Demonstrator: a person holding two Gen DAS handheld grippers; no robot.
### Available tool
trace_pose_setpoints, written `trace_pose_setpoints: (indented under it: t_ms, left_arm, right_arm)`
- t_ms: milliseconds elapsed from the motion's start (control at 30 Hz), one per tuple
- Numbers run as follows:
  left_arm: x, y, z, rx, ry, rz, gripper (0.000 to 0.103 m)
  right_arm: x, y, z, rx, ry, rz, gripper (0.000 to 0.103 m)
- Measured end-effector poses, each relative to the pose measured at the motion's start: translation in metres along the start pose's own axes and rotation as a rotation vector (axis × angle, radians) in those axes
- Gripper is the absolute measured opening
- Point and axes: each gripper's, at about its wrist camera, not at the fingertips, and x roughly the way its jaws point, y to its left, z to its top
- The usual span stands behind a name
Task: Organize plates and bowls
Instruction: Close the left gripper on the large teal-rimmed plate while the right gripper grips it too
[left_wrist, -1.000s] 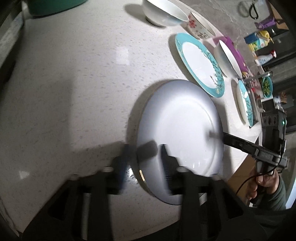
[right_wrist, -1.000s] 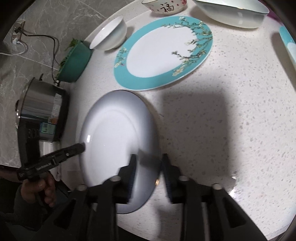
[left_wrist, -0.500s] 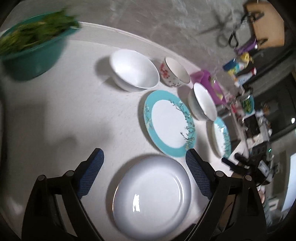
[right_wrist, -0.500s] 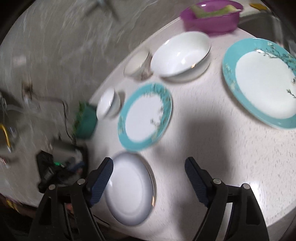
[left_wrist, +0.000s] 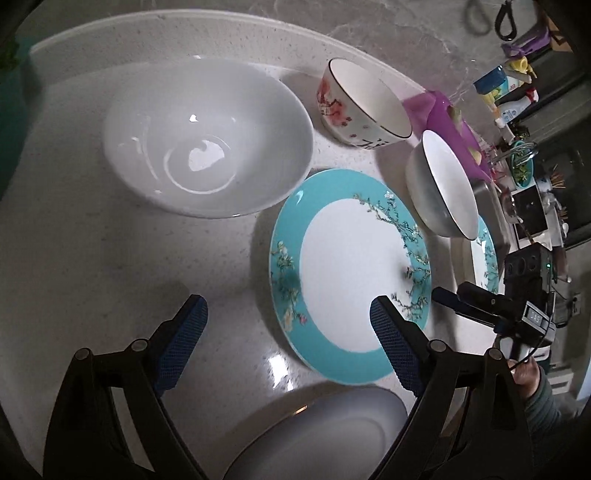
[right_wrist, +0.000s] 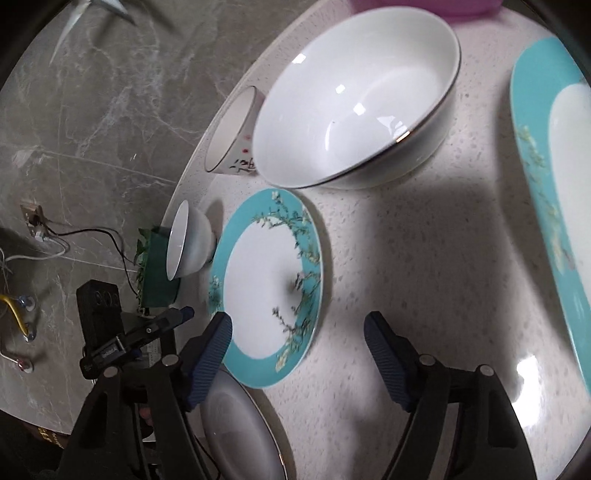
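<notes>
A teal-rimmed plate (left_wrist: 351, 273) (right_wrist: 269, 288) with blossom branches lies on the white speckled counter, between both grippers. My left gripper (left_wrist: 288, 328) is open and empty just above its near edge. My right gripper (right_wrist: 297, 347) is open and empty beside the same plate. A plain white plate (left_wrist: 325, 432) (right_wrist: 240, 428) lies nearest, under the fingers. A large white bowl (left_wrist: 207, 136) (right_wrist: 173, 251) stands at the back left. A floral small bowl (left_wrist: 362, 103) (right_wrist: 232, 136), a dark-rimmed white bowl (left_wrist: 439, 181) (right_wrist: 358, 96) and a second teal plate (left_wrist: 485, 254) (right_wrist: 554, 192) lie further right.
A purple basin (left_wrist: 443, 114) stands behind the bowls. A green bowl of greens (right_wrist: 157, 269) stands by the wall with a socket and cables (right_wrist: 37, 229). Bottles and clutter (left_wrist: 509, 92) stand at the far right beside the sink. The counter's front edge runs close under both grippers.
Both grippers let go of the white plate, opened wide and moved forward from it toward the teal plate. The white plate now lies at the near edge.
</notes>
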Motion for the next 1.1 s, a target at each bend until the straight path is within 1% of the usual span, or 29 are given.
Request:
trace_pose_setpoints:
  t_ms: [67,133,200,367,433,567,633,667,700,733,767,833,933,1033,1067,1100]
  left_arm:
    - [0.01,0.001,0.002,-0.004,0.018,-0.008,0.088]
    - [0.018,0.001,0.005,-0.006,0.033,-0.014,0.088]
    - [0.018,0.003,0.001,-0.002,0.033,-0.029,0.088]
    - [0.023,0.001,0.007,0.01,0.031,-0.05,0.088]
    - [0.019,0.003,0.007,0.015,0.027,-0.059,0.088]
    - [0.021,0.0,0.011,0.04,0.033,-0.05,0.087]
    - [0.021,-0.003,0.012,0.052,0.038,-0.036,0.079]
    - [0.022,-0.005,0.013,0.061,0.045,-0.03,0.07]
    - [0.024,-0.006,0.014,0.065,0.052,-0.031,0.049]
    - [0.026,-0.007,0.014,0.064,0.065,-0.032,0.04]
    - [0.026,-0.007,0.014,0.068,0.063,-0.017,0.035]
    - [0.025,-0.005,0.014,0.069,0.065,-0.021,0.034]
    - [0.025,-0.003,0.015,0.067,0.065,-0.023,0.032]
    - [0.024,-0.002,0.015,0.066,0.069,-0.022,0.032]
    - [0.024,-0.001,0.016,0.067,0.072,-0.02,0.03]
    - [0.024,-0.001,0.015,0.068,0.073,-0.014,0.027]
  right_arm:
    - [0.002,-0.001,0.004,-0.007,0.006,0.015,0.074]
    - [0.003,-0.002,0.009,-0.011,0.013,0.023,0.074]
    - [0.004,-0.002,0.012,-0.015,0.018,0.029,0.074]
    - [0.011,0.0,0.019,-0.02,0.031,0.042,0.073]
    - [0.013,0.001,0.02,-0.024,0.036,0.045,0.072]
    - [0.017,0.001,0.02,-0.02,0.047,0.045,0.062]
    - [0.018,0.002,0.02,-0.016,0.048,0.044,0.061]
    - [0.019,0.003,0.021,-0.02,0.051,0.038,0.061]
    - [0.019,0.004,0.021,-0.024,0.053,0.033,0.061]
    - [0.02,0.006,0.021,-0.029,0.057,0.026,0.06]
    - [0.021,0.006,0.022,-0.03,0.062,0.02,0.057]
    - [0.025,0.008,0.021,-0.034,0.077,0.014,0.052]
    - [0.025,0.009,0.021,-0.038,0.079,0.008,0.05]
    - [0.024,0.007,0.023,-0.033,0.089,-0.008,0.042]
    - [0.024,0.005,0.023,-0.027,0.092,-0.014,0.036]
    - [0.024,0.003,0.024,-0.021,0.095,-0.024,0.033]
